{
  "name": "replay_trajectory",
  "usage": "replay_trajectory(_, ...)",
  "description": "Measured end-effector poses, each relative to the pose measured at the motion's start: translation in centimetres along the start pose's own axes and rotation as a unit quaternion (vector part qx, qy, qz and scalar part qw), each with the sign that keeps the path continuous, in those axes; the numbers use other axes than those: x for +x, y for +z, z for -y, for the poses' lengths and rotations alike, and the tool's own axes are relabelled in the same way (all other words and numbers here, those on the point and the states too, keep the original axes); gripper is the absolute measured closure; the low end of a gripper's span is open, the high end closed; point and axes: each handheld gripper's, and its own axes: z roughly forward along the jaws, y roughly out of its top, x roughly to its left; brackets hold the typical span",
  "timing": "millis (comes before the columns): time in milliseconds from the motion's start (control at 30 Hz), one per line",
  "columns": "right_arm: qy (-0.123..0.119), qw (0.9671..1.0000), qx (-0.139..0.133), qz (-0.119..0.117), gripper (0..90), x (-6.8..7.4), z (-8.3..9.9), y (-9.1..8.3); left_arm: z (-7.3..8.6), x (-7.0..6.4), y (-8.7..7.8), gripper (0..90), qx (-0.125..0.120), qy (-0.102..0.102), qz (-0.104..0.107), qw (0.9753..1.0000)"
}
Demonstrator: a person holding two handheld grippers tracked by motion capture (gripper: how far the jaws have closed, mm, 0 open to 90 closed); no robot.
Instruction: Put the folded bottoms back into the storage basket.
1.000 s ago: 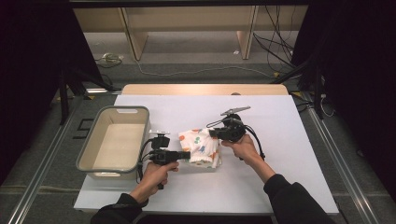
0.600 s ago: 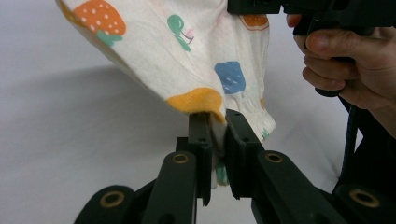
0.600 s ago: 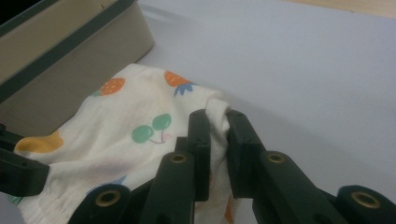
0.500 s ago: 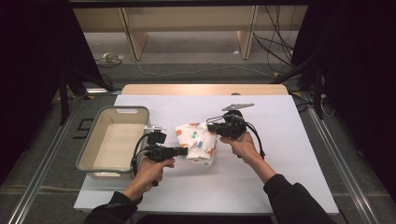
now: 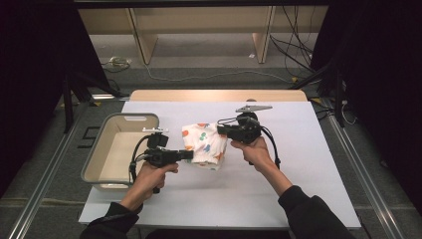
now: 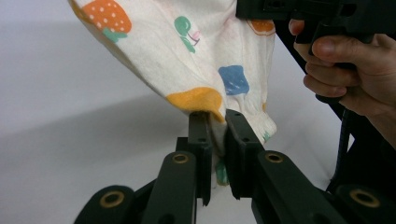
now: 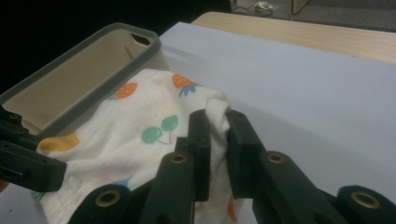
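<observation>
Left gripper held low at the left of centre over the white table, jaws pointing toward the cloth. In the left gripper view, left gripper closed to a narrow gap with a fold of cloth pinched between the jaws at an orange patch of the print; the fabric hangs taut above and spills down past the jaw tips.

Right gripper held at the upper right edge of the cloth, grey three-cornered plate on top, cable trailing back along the forearm. In the right gripper view, right gripper likewise closed down on a bunched ridge of cloth – jaws nearly together, fabric clamped between them.

Cloth cream-white, printed with strawberries, cherries and other coloured shapes. Located near table centre, just right of the bin, spanned between the two grippers. Upper part lifted clear of the surface; whether the lower edge touches the table – cannot tell.

Bin grey-rimmed, beige inside, standing at the left edge of the table; rim close behind the cloth in the right gripper view. Cloth apart from the bin, not inside it.

Right hand seen in the left gripper view, wrapped round the other gripper's handle.
</observation>
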Motion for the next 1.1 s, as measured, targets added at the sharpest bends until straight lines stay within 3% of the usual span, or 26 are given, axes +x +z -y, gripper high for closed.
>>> replay_trajectory(267, -0.004, 0.9999, -0.008, -0.011, 81.9, 1.1, -1.2, 0.6, -0.8, 0.2, -1.7, 82.1, -0.013, 0.011, -0.006, 0.9998)
replay_trajectory(533, -0.002, 0.9994, -0.028, -0.018, 81.9, 2.0, -2.7, 1.0, -1.6, 0.8, -3.5, 82.1, -0.031, 0.007, -0.007, 0.9995)
replay_trajectory(767, -0.001, 0.9991, -0.034, -0.024, 81.9, 3.2, -4.1, 1.9, -2.3, 1.4, -5.5, 82.0, -0.039, 0.013, -0.012, 0.9991)
replay_trajectory(1100, -0.009, 0.9988, -0.037, -0.03, 81.9, 5.3, -6.3, 3.7, -3.1, 2.5, -8.3, 82.0, -0.062, 0.006, -0.023, 0.9978)
